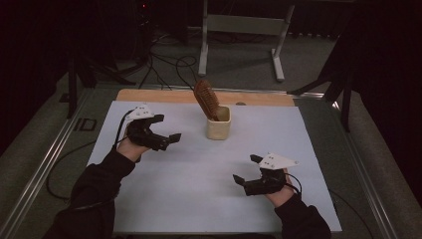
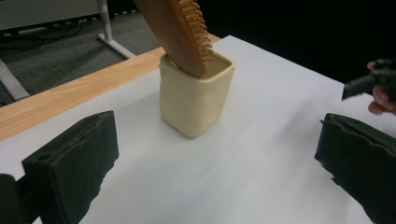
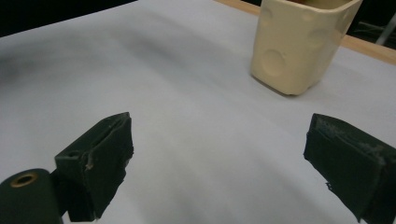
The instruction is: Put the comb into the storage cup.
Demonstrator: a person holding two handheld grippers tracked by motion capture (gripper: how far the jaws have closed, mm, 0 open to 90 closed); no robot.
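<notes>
A cream square cup [image 1: 219, 127] [image 2: 195, 95] [image 3: 299, 44] stands upright on the white sheet toward the back middle. A brown wooden hairbrush [image 1: 206, 100] [image 2: 177, 32] leans in it, bristle head up and tilted left. My left gripper [image 1: 166, 128] [image 2: 217, 163] hovers left of the cup, open, jaws wide apart with nothing between them. My right gripper [image 1: 247, 168] [image 3: 224, 163] sits at the front right, open and empty, pointing toward the cup. In the left gripper view, the right gripper's tip [image 2: 364, 84] shows at the far right edge.
The white sheet [image 1: 199, 189] covers most of the table, with a wooden strip [image 1: 149, 95] along its back edge. Metal rails [image 1: 45, 164] run down both sides. Cables [image 1: 164, 64] and a grey stand frame [image 1: 244, 25] lie on the floor beyond.
</notes>
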